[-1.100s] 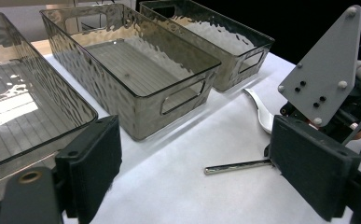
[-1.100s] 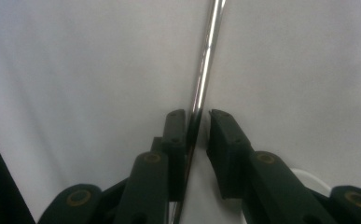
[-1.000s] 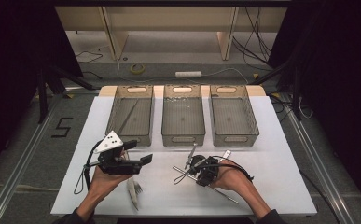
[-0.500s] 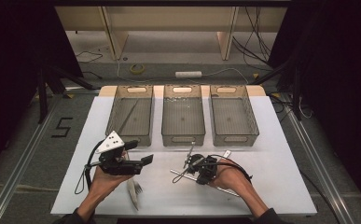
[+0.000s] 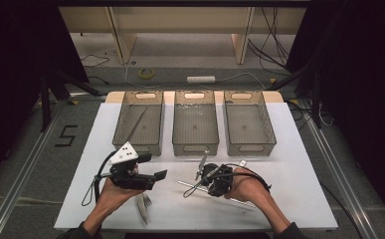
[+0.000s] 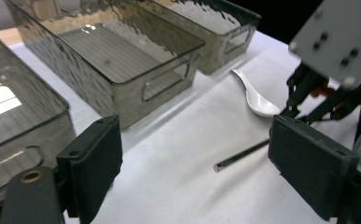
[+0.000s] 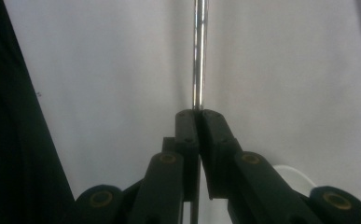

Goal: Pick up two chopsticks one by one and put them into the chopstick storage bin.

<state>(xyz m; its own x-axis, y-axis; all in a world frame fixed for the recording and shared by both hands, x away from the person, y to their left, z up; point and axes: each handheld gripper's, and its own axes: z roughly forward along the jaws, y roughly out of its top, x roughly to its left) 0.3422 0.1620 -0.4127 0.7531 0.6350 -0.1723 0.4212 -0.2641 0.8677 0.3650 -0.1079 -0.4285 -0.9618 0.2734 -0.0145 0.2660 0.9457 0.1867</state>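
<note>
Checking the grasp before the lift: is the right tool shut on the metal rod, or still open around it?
Shut on it. In the right gripper view, the right tool's jaws meet around the metal rod, no gap showing.

Right gripper (image 5: pixel 203 183) low, jaws pinched tight together; left gripper (image 5: pixel 156 177) level, jaws spread wide, both hand-held.
</note>
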